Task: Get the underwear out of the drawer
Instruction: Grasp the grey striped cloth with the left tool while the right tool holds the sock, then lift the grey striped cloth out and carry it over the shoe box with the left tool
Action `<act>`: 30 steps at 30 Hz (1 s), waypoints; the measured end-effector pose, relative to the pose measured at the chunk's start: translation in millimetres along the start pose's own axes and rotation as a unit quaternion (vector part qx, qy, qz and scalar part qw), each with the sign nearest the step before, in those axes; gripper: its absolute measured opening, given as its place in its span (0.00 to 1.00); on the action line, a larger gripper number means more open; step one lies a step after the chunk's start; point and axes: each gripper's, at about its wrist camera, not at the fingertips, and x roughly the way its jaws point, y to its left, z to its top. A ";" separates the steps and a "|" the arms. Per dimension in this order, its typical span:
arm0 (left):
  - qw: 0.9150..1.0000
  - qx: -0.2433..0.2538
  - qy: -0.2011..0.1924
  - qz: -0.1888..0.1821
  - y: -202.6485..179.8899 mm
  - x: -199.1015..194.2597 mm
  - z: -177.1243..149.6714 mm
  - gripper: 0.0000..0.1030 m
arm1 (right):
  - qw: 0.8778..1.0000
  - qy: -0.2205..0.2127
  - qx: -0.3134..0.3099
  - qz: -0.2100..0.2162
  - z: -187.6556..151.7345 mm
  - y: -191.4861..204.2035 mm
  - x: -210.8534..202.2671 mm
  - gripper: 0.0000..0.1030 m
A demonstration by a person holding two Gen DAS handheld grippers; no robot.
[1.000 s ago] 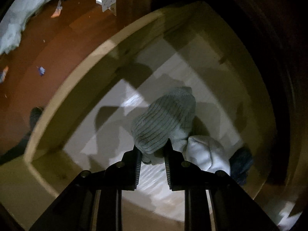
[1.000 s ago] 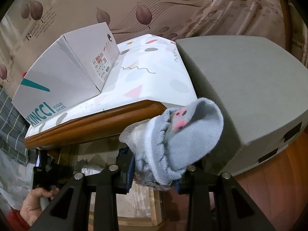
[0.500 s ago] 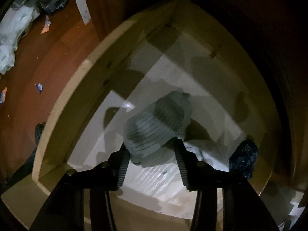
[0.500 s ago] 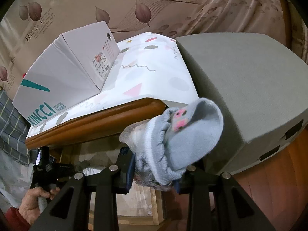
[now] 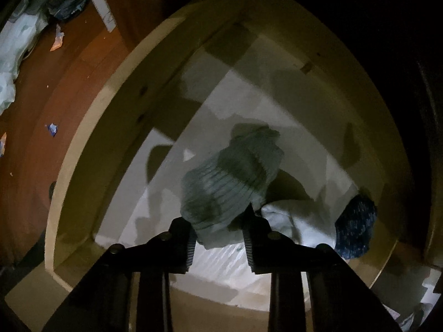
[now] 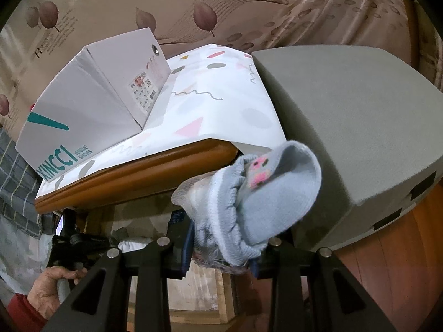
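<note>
In the left wrist view the open drawer (image 5: 83,149) has pale wooden walls and a white lined bottom. My left gripper (image 5: 220,238) is inside it, jaws closed against a grey striped garment (image 5: 229,182). A white garment (image 5: 299,218) and a dark blue one (image 5: 355,227) lie at the drawer's right. In the right wrist view my right gripper (image 6: 221,251) is shut on a light grey garment with pink marks (image 6: 265,196), held in the air in front of the wooden cabinet top (image 6: 133,177).
A white KINCCI shoe box (image 6: 83,116) sits on a patterned cover (image 6: 221,102) atop the cabinet. A grey cushioned block (image 6: 346,121) stands at the right. The left hand and its gripper (image 6: 72,251) show low left. Wooden floor with litter (image 5: 36,105) lies left of the drawer.
My left gripper's jaws have widened from a narrow pinch to span the bulk of the striped garment, and the view has pulled back slightly. The right gripper has held still with its garment.
</note>
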 end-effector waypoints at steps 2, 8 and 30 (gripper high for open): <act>1.000 0.002 0.000 0.001 2.7 -3.4 -3.6 0.24 | 1.000 -0.002 -0.002 0.001 -0.2 0.6 -0.8 0.30; 0.999 0.033 -0.016 0.005 6.2 -26.2 -20.7 0.24 | 1.000 -0.003 -0.001 0.002 -1.4 -0.9 -2.5 0.30; 0.945 0.267 -0.190 0.021 1.4 -169.6 -118.5 0.24 | 1.000 -0.010 -0.014 -0.008 -2.4 5.2 -7.7 0.30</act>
